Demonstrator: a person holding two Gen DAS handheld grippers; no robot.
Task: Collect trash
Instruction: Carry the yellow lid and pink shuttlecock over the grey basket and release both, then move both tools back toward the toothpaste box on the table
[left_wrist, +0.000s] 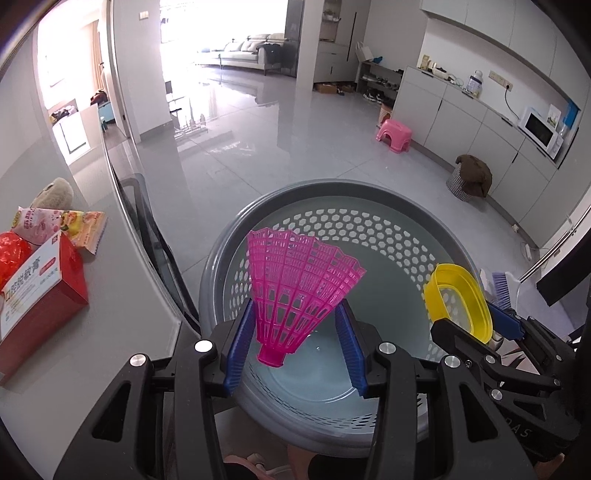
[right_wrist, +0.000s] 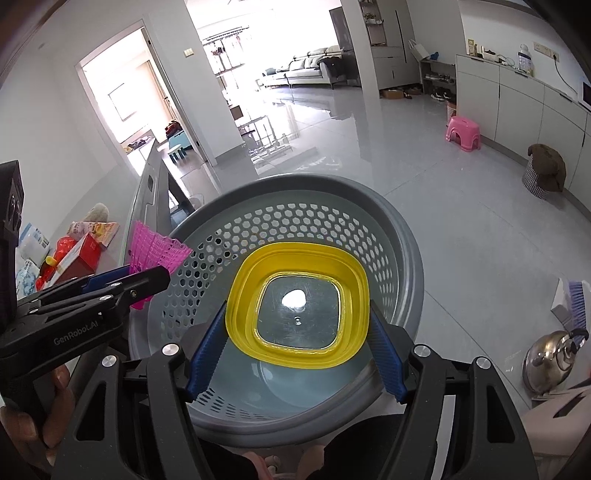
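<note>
A grey perforated basket (left_wrist: 369, 192) (right_wrist: 402, 236) stands on the floor below both grippers; its inside looks bare. My left gripper (left_wrist: 295, 317) is shut on a pink plastic shuttlecock (left_wrist: 295, 284), skirt pointing up, hanging over the basket's opening. My right gripper (right_wrist: 297, 325) is shut on a yellow plastic container (right_wrist: 299, 258) with a clear bottom, also held above the basket. In the left wrist view the yellow container (left_wrist: 458, 299) and right gripper (left_wrist: 491, 325) appear at the right. In the right wrist view the pink shuttlecock (right_wrist: 155, 251) and left gripper (right_wrist: 122, 280) show at the left.
A grey table (left_wrist: 122, 288) lies left of the basket, with a red box (left_wrist: 44, 295), snack packets (left_wrist: 85, 225) and a plush toy (left_wrist: 53, 192). A steel kettle (right_wrist: 554, 354) and a brush (right_wrist: 578, 302) sit on the floor at right. A pink stool (left_wrist: 394, 134) stands farther off.
</note>
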